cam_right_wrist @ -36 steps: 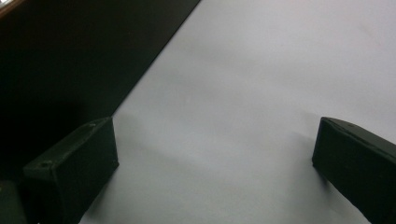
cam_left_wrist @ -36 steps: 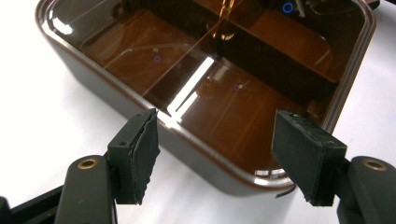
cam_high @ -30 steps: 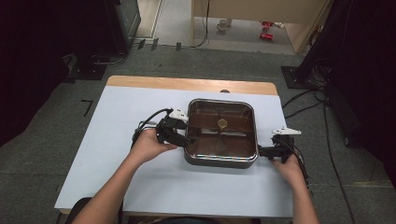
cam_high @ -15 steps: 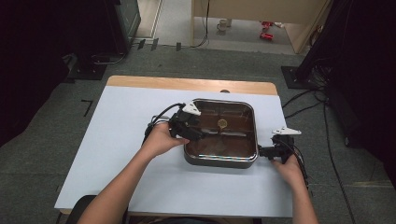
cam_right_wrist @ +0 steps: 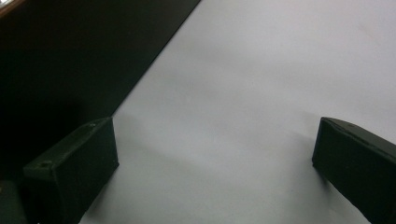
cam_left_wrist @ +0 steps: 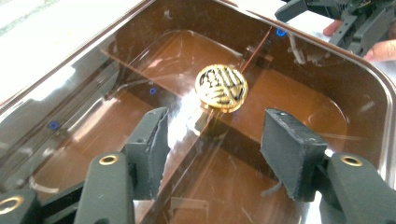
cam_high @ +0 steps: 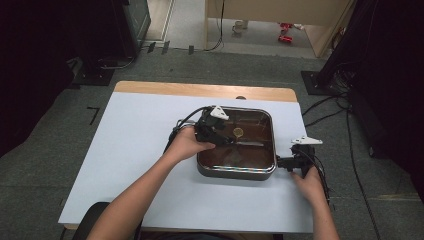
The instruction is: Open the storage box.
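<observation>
The left gripper [cam_left_wrist: 215, 140], jaws just narrowing with nothing between them, hangs over the brown lidded box [cam_high: 236, 142], short of its gold knob [cam_left_wrist: 221, 87]. The right gripper [cam_high: 282, 162] waits wide open beside the box's right wall. Next move: advance until the pads straddle the knob, then close.

At the frame's centre we see a pale table [cam_high: 125, 150] with a wooden far edge, grey floor [cam_high: 45, 145] around it, black cables [cam_high: 350, 145] at right, red objects [cam_high: 286, 31] top centre.
</observation>
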